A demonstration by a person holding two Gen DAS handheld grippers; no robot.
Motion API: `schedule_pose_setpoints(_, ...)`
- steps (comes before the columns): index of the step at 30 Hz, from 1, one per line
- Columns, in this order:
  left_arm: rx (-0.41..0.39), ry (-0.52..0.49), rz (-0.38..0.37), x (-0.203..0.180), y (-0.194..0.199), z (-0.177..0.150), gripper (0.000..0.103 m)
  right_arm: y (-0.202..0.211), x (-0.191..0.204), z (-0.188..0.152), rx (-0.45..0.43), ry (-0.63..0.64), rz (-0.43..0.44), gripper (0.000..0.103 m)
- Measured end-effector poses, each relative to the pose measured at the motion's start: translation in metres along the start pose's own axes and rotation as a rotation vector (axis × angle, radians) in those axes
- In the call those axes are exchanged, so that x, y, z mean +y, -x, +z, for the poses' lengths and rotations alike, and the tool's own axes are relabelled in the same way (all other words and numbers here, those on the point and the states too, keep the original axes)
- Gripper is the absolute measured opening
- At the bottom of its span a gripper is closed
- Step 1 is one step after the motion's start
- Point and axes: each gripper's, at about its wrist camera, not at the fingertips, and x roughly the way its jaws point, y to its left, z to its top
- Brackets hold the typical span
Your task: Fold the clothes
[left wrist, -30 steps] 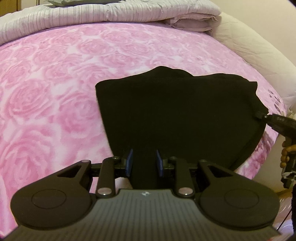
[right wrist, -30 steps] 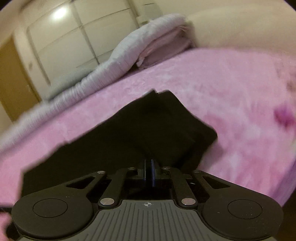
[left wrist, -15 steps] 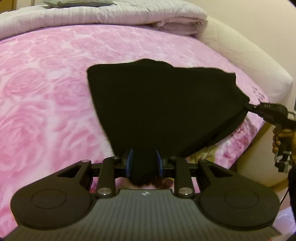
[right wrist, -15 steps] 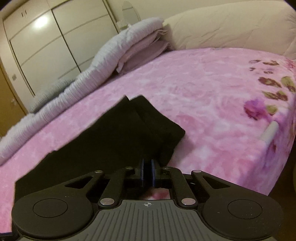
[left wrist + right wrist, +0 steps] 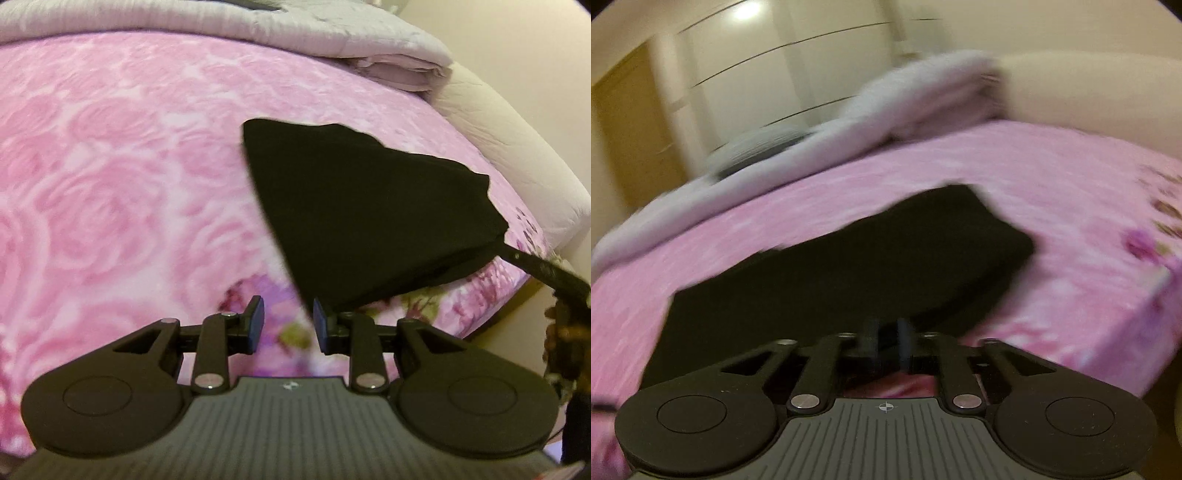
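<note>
A black garment (image 5: 369,214) lies folded on the pink rose-print bed (image 5: 110,184), its near edge raised toward the bed's right side. My left gripper (image 5: 288,325) is open, and only bedspread shows between its blue pads. The garment's near corner sits just beyond the right pad (image 5: 320,325). In the left wrist view, my right gripper (image 5: 546,273) comes in from the right and pinches the garment's right corner. The right wrist view is blurred. There the garment (image 5: 849,269) spreads ahead of my right gripper (image 5: 887,338), with dark cloth between the nearly closed fingers.
A folded grey-lilac quilt (image 5: 258,26) lies along the far side of the bed, and a cream padded headboard (image 5: 517,140) is at the right. White wardrobe doors (image 5: 775,74) stand behind. The bed's near right edge (image 5: 1145,314) drops off, and a hand (image 5: 569,332) holds the right gripper.
My left gripper has let go of the garment's near edge and shifted left, so the cloth now lies to its right. The right gripper has kept its corner and is swinging, which blurs its view.
</note>
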Motion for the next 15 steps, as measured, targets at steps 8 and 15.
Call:
schedule_pose_setpoints(8, 0.005, 0.052, -0.027, 0.015, 0.009, -0.014, 0.024, 0.003, 0.093, -0.044, -0.018, 0.464, 0.063, 0.064)
schedule_pose_setpoints(15, -0.001, 0.077, -0.053, 0.023, 0.009, -0.015, 0.024, -0.001, 0.168, -0.088, -0.056, 0.927, 0.110, 0.064)
